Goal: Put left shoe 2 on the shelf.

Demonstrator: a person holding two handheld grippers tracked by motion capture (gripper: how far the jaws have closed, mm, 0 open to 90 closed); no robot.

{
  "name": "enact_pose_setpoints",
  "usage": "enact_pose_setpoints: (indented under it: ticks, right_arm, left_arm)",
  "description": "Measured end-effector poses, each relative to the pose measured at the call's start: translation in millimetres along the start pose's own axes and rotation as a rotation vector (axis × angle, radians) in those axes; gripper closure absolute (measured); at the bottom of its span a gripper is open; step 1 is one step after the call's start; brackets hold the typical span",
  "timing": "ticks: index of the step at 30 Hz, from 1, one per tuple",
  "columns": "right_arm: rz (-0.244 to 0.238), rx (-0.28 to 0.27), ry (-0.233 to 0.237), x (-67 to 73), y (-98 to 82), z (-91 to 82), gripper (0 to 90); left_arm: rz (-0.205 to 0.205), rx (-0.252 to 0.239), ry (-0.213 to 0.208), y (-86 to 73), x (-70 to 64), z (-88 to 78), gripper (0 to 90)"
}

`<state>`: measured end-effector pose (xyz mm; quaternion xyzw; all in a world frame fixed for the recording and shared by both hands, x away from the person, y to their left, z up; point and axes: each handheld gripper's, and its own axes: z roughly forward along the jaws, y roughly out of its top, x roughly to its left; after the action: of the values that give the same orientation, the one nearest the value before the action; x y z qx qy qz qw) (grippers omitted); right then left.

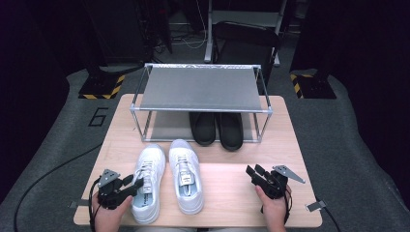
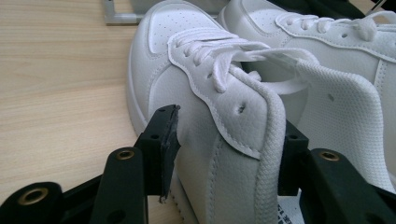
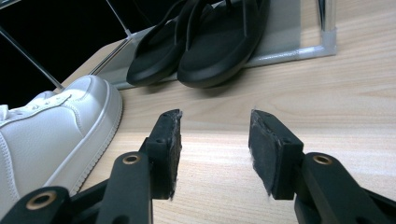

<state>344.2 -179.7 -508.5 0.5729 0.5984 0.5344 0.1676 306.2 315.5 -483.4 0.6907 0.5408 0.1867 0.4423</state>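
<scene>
- So the left hand-held gripper (image 1: pixel 137 185) is down at the near-left part of the table (image 1: pixel 290 150), with its jaws straddling the heel collar of the left white sneaker (image 1: pixel 148 182).
- In the left gripper view, one jaw sits outside the sneaker's (image 2: pixel 205 93) outer wall and the other is inside the opening behind the padded collar. The outer pad (image 2: pixel 170 140) looks right at the leather, maybe just touching, but I honestly can't tell if it's pressing yet. I'd call it not clamped, with the shoe wall between the jaws.
- That sneaker stands flat on the table, toe pointing toward the shoe rack (image 1: pixel 200 89), heel toward the person.
- The right white sneaker (image 1: pixel 186 176) sits just beside it, parallel, same direction. In the left gripper view the two look like they're touching or nearly so along the sides.
- The right hand-held gripper (image 1: pixel 253 172) hovers over the near-right part of the table, well apart from both sneakers. Its jaws are spread wide with nothing between them, just bare wood in the right gripper view (image 3: pixel 215 154).
- A pair of black sandals (image 1: pixel 216 128) sits on the rack's lower shelf, toes poking out toward the table edge of the rack.
- The rack is a metal frame with a grey top shelf, standing at the far side of the table.
</scene>
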Motion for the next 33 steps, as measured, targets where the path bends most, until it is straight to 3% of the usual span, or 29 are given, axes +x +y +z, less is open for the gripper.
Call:
enact_pose_setpoints:
  ticks: [8, 10, 11, 18, 27, 33]
  right_arm:
    - [0.020, 0.005, -0.004, -3.4, -3.4, 1.3, 53.8]
    - [0.023, 0.006, -0.006, -3.9, -3.7, 1.5, 53.7]
    - [0.036, 0.009, 0.002, -4.6, -4.1, 1.8, 53.8]
    - [0.053, 0.010, -0.005, -6.8, -4.8, 1.1, 53.7]
    - [0.059, 0.017, 0.003, -7.4, -6.7, 2.9, 53.8]
    - [0.060, 0.017, -0.001, -7.9, -6.9, 3.3, 53.8]
  left_arm:
    - [0.056, 0.018, 0.034, 2.4, -5.6, -1.6, 61.9]
    - [0.057, 0.011, 0.039, 2.4, -5.8, -1.1, 62.6]
    - [0.059, 0.032, 0.036, 4.0, -6.6, -3.3, 62.8]
    - [0.056, 0.059, 0.049, 3.7, -9.8, -8.0, 62.9]
    - [0.039, 0.087, 0.060, 4.1, -8.8, -2.3, 61.5]
    - [0.068, 0.073, 0.083, 4.2, -10.0, -2.6, 71.0]
